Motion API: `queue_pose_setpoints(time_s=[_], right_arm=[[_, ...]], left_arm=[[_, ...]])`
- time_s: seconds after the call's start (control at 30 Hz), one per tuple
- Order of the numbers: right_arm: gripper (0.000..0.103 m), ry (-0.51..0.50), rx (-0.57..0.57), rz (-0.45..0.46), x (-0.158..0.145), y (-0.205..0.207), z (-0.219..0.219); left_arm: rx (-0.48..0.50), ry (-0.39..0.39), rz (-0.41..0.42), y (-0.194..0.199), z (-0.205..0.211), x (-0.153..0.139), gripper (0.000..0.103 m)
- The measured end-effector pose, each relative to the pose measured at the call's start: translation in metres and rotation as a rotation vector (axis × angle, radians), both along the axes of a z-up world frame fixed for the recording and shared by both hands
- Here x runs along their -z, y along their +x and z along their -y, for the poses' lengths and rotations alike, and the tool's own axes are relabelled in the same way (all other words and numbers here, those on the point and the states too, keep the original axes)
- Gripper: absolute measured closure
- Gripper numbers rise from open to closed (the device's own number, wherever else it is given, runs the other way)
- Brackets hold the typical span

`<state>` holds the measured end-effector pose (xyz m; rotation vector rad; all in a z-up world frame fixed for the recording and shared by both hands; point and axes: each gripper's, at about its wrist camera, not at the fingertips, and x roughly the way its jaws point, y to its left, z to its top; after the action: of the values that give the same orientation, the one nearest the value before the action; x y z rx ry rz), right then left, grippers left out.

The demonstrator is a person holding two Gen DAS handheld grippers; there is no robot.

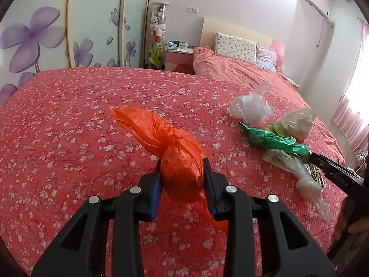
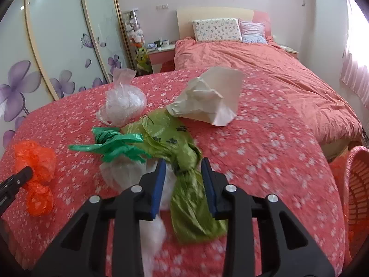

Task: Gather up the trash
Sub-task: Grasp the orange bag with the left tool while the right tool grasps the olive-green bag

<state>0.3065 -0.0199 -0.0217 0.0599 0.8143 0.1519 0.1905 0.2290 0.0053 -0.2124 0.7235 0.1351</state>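
Left wrist view shows your left hand-held gripper (image 1: 182,175) clenched on the knotted orange bag (image 1: 177,159). Your right hand-held gripper (image 2: 183,177) straddles the olive-green bag (image 2: 184,161), its pads apart around it. Just beyond lie a green bag (image 2: 115,145) and a crumpled paper bag (image 2: 207,99); a basket (image 2: 355,184) stands to the right.

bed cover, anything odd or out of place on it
Yes: knotted plastic bags litter the red floral bed cover, namely a clear bag, green bag, olive paw-print bag and cream bag. The left gripper clamps an orange bag.
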Motion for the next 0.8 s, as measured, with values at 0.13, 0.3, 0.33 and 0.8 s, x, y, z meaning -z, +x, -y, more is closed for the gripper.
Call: queue_pose_setpoints(time_s=[0.13, 0.3, 0.33, 0.8], right_arm=[[0.077, -0.011, 0.005, -0.041, 0.011, 0.011, -0.003], [0.087, 0.021, 0.005, -0.048, 0.012, 0.008, 0.005], [0.088, 0.024, 0.005, -0.042, 0.011, 0.004, 0.007], [0.088, 0.047, 0.041, 0.083, -0.033, -0.071, 0.050]], left_arm=[[0.013, 0.003, -0.005, 0.006, 0.003, 0.002, 0.070], [0.030, 0.007, -0.008, 0.009, 0.010, 0.003, 0.070], [0.033, 0.006, -0.008, 0.009, 0.012, 0.003, 0.070], [0.109, 0.018, 0.045, -0.010, 0.051, -0.025, 0.070]])
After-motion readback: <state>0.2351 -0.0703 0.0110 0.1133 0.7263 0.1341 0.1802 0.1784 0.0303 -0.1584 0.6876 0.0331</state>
